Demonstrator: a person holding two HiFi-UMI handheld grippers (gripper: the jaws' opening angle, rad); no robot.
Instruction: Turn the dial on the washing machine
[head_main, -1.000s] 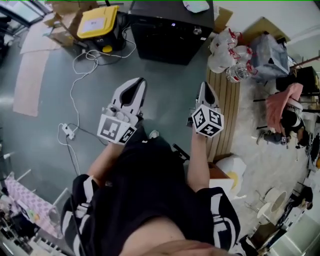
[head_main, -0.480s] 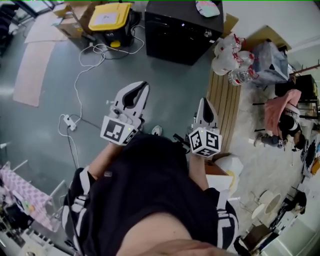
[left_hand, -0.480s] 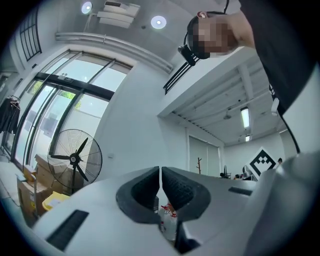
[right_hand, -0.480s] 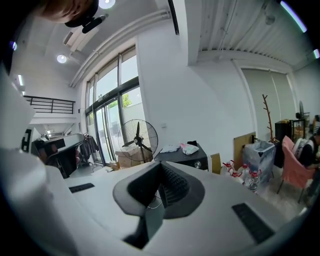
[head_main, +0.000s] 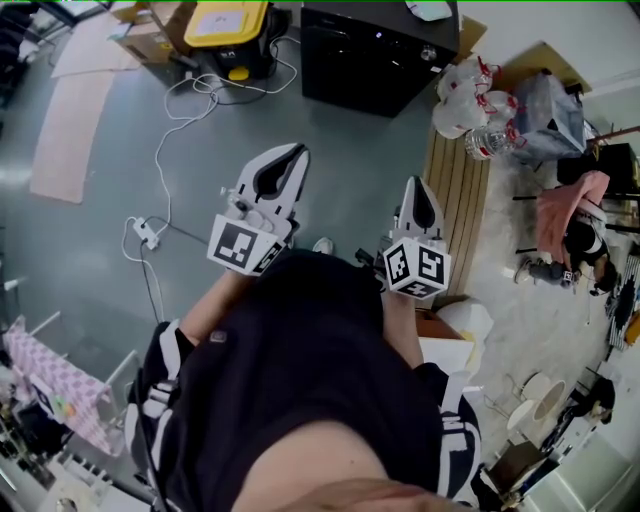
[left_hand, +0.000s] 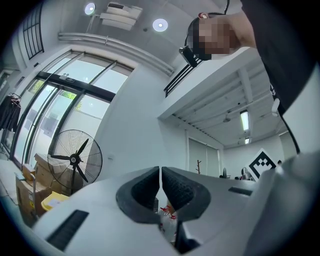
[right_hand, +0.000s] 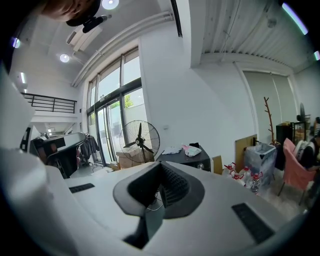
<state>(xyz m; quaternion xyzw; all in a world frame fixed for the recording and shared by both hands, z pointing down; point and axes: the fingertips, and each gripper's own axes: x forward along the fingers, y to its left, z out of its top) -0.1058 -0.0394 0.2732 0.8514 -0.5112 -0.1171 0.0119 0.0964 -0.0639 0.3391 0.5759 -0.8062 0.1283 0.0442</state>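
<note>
Step in hand: the approach, by judgement; neither gripper is near the machine, and the dial is untouched.
Washing machine (head_main: 370, 50): a dark cabinet at the top of the head view, on the grey floor well ahead of the person; cloths lie on its lid.
Dial (head_main: 428, 53): a small pale knob near the upper right corner of the machine's front; it also shows, small, in the right gripper view, beyond the jaws and a little to their right.
Left gripper (head_main: 297, 152): held out in front of the body; jaws closed pad to pad with only a thin slit between them; nothing is held; its view looks upward at wall, windows and a fan (left_hand: 75, 160).
Right gripper (head_main: 418, 184): held out beside the left one, apart from it; jaws closed and empty; it points roughly toward the machine.
Surroundings: a white cable (head_main: 165, 130) trails over the floor to the left; a slatted wooden board (head_main: 460, 200) lies to the right, with water bottles (head_main: 470, 110) at its far end.
Next move: probably carry the right gripper forward to the dial; open the jaws before contact; centre them on the knob, close, then roll the wrist.
</note>
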